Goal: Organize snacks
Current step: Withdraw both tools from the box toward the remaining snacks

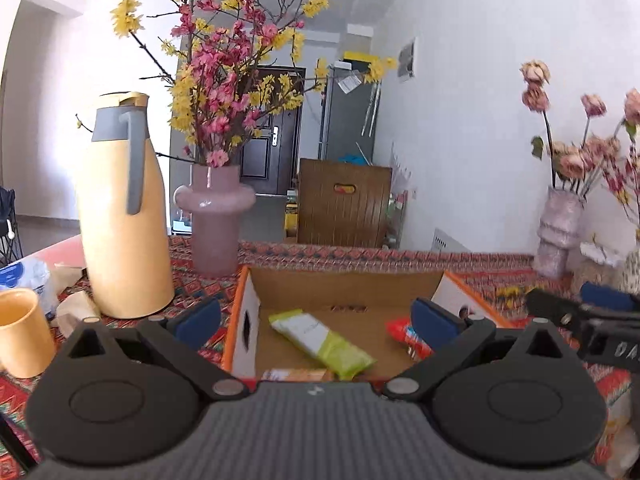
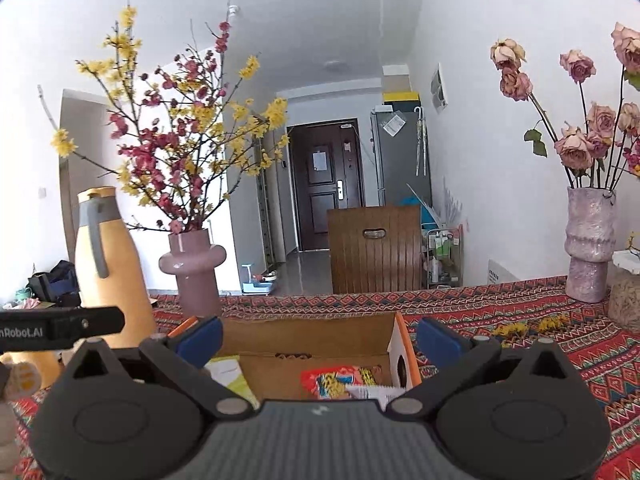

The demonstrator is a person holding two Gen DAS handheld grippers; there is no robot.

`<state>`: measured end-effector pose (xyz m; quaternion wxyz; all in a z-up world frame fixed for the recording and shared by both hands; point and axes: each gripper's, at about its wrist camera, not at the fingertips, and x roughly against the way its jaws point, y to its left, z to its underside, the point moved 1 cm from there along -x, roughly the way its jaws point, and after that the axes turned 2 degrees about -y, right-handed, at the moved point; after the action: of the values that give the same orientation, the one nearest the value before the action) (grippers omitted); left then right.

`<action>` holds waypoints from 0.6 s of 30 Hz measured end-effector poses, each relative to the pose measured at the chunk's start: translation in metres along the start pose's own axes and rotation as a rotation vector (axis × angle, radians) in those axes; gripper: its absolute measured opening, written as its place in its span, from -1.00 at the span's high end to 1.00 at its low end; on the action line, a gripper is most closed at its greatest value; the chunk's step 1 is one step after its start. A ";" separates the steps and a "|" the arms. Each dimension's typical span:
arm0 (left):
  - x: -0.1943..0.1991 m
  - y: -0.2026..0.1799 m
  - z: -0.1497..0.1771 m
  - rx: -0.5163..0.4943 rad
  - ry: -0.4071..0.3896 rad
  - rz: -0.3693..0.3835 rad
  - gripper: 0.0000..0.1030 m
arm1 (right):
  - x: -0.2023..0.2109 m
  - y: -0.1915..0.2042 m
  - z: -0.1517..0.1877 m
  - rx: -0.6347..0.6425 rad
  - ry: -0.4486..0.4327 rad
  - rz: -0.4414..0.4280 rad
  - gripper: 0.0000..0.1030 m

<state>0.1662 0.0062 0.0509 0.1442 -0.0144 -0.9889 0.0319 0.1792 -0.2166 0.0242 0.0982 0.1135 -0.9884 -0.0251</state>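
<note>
Left gripper (image 1: pixel 316 316): jaws spread fully apart, nothing between the blue pads. Directly ahead of and below it stands the open cardboard box (image 1: pixel 344 284). Inside the box, a green-and-white snack bar (image 1: pixel 324 340) lies diagonally just ahead of the gripper's centre. A red snack packet (image 1: pixel 404 334) lies beside the right-hand pad, partly hidden by it.

Right gripper (image 2: pixel 318 338): jaws likewise released and empty. The same box (image 2: pixel 312 334) sits directly ahead, with the red packet (image 2: pixel 340 380) below the gap. A yellow thermos jug (image 1: pixel 120 216) stands to the left gripper's left, outside the box.
</note>
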 end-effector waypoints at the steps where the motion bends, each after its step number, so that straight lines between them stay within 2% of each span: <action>1: 0.004 0.002 0.003 -0.007 0.005 0.000 -1.00 | 0.005 0.000 0.002 0.004 0.000 -0.001 -1.00; 10: 0.019 0.029 0.050 -0.073 0.064 -0.035 -1.00 | 0.045 -0.006 0.040 0.016 0.055 0.019 -1.00; 18: 0.008 0.044 0.078 -0.066 0.048 -0.072 -1.00 | 0.040 -0.026 0.074 -0.044 0.087 0.061 -1.00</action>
<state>0.1370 0.0454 -0.0241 0.1682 0.0155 -0.9856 -0.0061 0.1318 -0.2493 -0.0428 0.1443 0.0821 -0.9854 -0.0388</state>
